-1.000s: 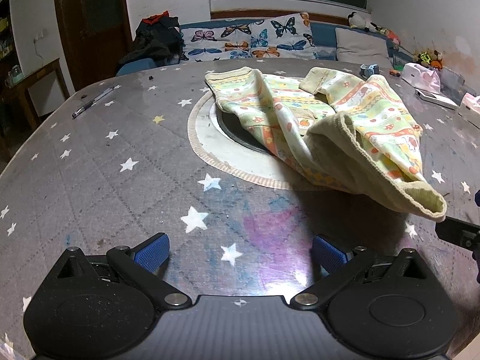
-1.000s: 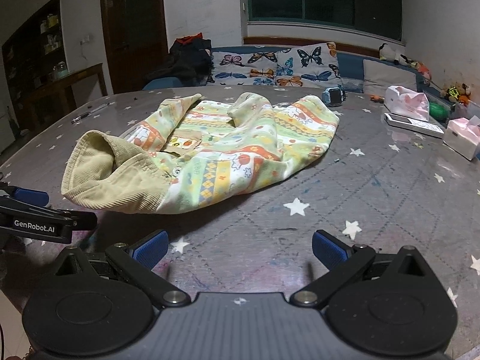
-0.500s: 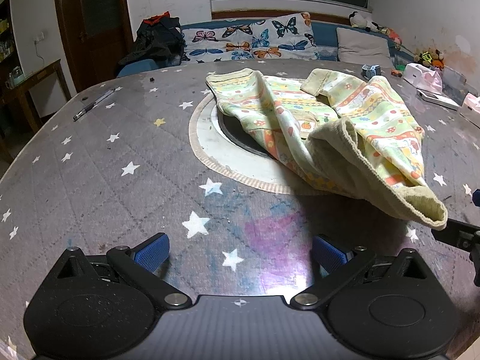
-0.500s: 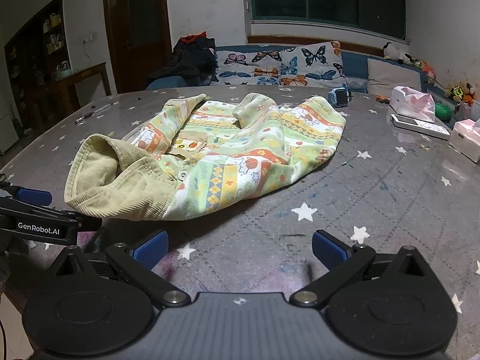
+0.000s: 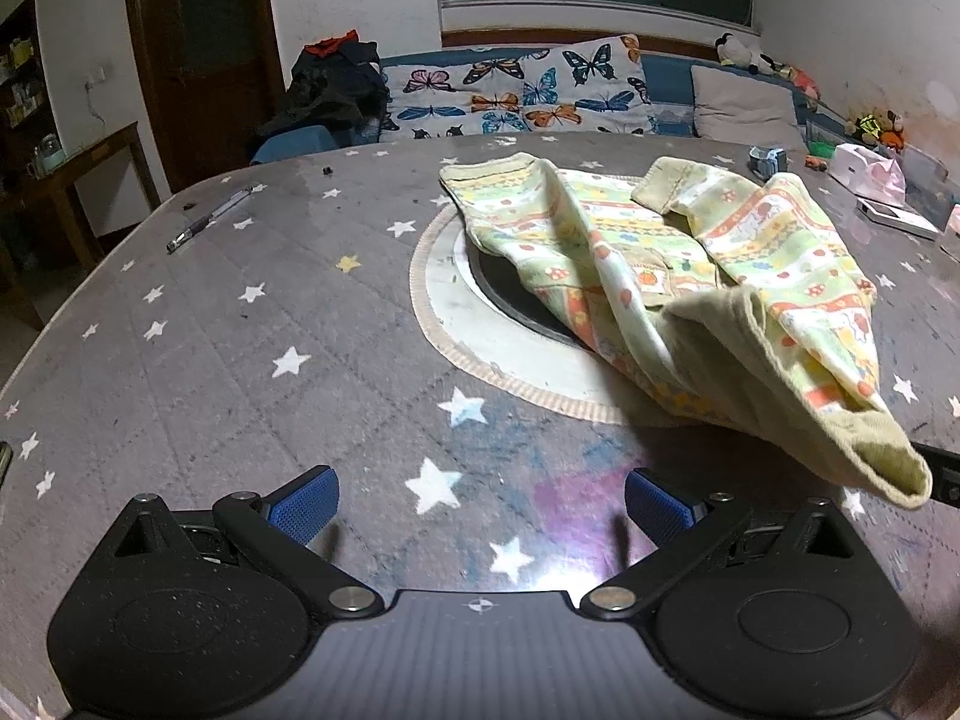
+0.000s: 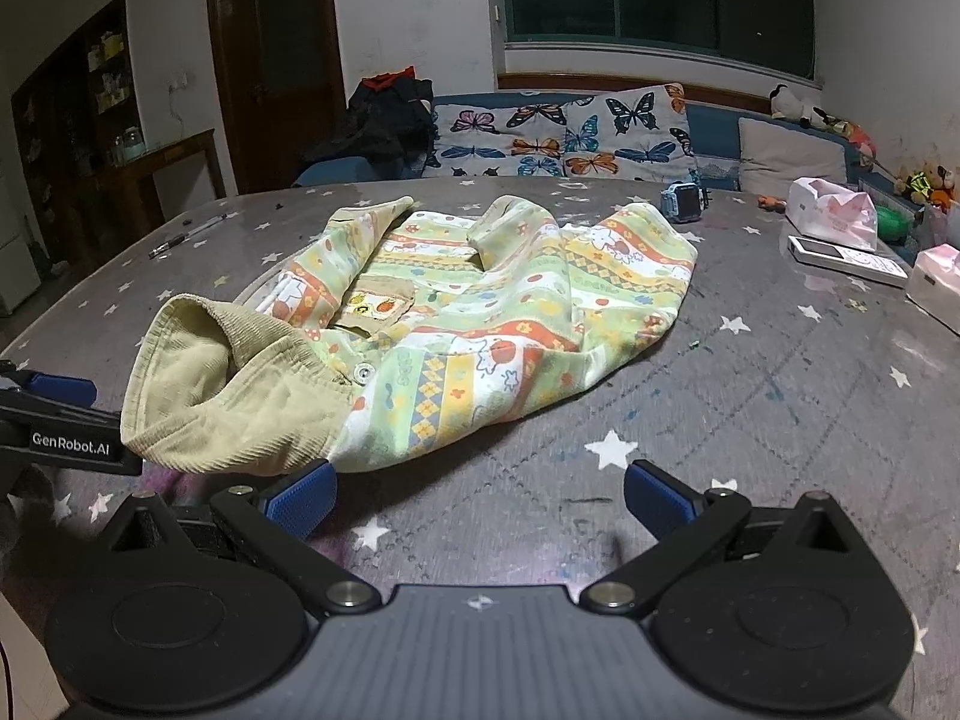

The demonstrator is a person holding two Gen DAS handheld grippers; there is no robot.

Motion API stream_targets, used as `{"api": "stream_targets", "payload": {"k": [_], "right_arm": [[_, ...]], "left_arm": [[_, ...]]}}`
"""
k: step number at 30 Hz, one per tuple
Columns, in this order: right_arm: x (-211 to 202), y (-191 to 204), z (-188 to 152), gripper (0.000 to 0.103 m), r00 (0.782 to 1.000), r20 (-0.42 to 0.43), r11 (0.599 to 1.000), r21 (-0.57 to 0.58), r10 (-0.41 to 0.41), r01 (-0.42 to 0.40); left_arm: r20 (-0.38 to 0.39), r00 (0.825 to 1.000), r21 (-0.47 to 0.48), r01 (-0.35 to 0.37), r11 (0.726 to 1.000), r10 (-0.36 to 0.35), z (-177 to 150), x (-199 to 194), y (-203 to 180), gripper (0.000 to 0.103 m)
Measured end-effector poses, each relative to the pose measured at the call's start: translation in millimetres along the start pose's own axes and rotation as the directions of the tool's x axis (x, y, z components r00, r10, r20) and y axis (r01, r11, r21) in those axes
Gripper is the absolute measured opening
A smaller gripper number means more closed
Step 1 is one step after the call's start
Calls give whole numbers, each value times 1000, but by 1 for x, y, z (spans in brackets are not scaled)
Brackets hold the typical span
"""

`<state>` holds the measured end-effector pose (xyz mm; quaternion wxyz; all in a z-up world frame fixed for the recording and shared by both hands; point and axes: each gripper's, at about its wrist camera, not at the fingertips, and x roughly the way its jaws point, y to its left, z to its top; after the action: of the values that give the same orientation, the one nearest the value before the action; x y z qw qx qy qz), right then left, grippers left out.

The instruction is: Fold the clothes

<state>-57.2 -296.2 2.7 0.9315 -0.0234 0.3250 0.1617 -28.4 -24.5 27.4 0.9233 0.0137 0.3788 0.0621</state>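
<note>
A child's patterned shirt [image 6: 510,312] with a tan corduroy collar [image 6: 240,402] lies crumpled on the grey star-print table. In the left wrist view the shirt [image 5: 690,276] lies ahead and to the right, its collar end [image 5: 864,450] nearest. My left gripper [image 5: 480,501] is open and empty above the table, left of the collar. My right gripper [image 6: 480,495] is open and empty, its left fingertip [image 6: 300,495] right at the shirt's near edge. The left gripper also shows at the left edge of the right wrist view [image 6: 60,414].
A round inset disc [image 5: 480,300] sits mid-table, partly under the shirt. A pen [image 5: 210,219] lies far left. A blue watch [image 6: 681,199], tissue packs [image 6: 831,217], a white remote [image 6: 846,252] sit at the right. A sofa with butterfly cushions [image 6: 570,132] stands behind.
Both grippers have moved a little closer to the shirt. The right gripper's left fingertip now reaches the shirt's near edge. Both stay open.
</note>
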Motion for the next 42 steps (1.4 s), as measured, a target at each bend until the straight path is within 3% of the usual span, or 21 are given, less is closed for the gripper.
{"api": "stream_targets", "payload": {"k": [11,23,27,32,37,39,41,42], "right_arm": [[-2,-10,19,102,1000,20,1000,-3,6,-6],[38,-23,80,86,1000,22,998,-56,3,-2],[63,-25,103,81,1000,16,998,-70,-1,2],[98,-30,124,73,1000,-1,998,-58,0,0],[143,-39,135,62,998,-55,1000,-31,-4,3],[157,-42,136,50,997,-76,1000,-20,-3,1],[165,-46,135,39,996,-92,1000,-2,9,-10],[167,-48,134,32,995,-98,1000,9,18,-17]], "left_arm": [[44,997,-54,-56,997,59,27,-1,20,103],[150,988,23,36,999,-39,92,9,0,100],[143,988,50,53,997,-60,112,31,-7,91],[112,991,57,65,996,-71,133,67,-14,90],[81,994,90,67,994,-75,150,98,-23,90],[65,996,104,59,993,-66,154,110,-27,89],[39,997,108,58,993,-62,155,121,-27,78],[20,998,102,61,993,-63,154,126,-26,67]]}}
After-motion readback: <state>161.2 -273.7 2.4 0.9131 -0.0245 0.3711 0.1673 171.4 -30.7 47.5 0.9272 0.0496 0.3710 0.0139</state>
